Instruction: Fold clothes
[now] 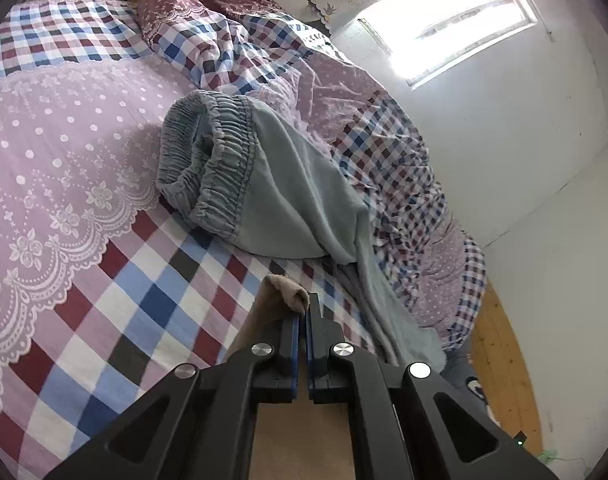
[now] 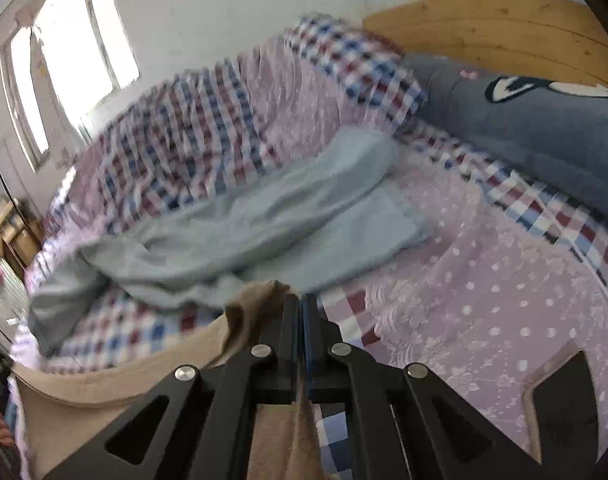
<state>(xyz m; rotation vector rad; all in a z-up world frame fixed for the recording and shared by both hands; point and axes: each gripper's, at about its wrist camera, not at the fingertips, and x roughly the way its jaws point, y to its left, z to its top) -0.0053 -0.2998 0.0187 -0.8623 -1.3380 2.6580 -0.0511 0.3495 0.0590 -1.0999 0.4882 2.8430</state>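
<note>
A tan garment (image 1: 282,286) is pinched at one edge by my left gripper (image 1: 302,312), whose jaws are shut on the cloth above the bed. My right gripper (image 2: 302,300) is shut on another edge of the same tan garment (image 2: 260,300), which sags away to the left in a long strip (image 2: 88,380). Pale grey-green trousers (image 1: 272,184) with an elastic waistband lie crumpled on the bed ahead of the left gripper. In the blurred right wrist view the trousers (image 2: 264,220) stretch across the bed beyond the fingers.
The bed carries a lilac dotted and checked cover (image 1: 64,152) with a bunched checked quilt (image 1: 240,56) behind the trousers. A grey-blue cushion (image 2: 543,132) leans on the wooden headboard (image 2: 483,24). White walls and a bright window (image 1: 455,20) stand beyond; wooden floor (image 1: 503,360) shows beside the bed.
</note>
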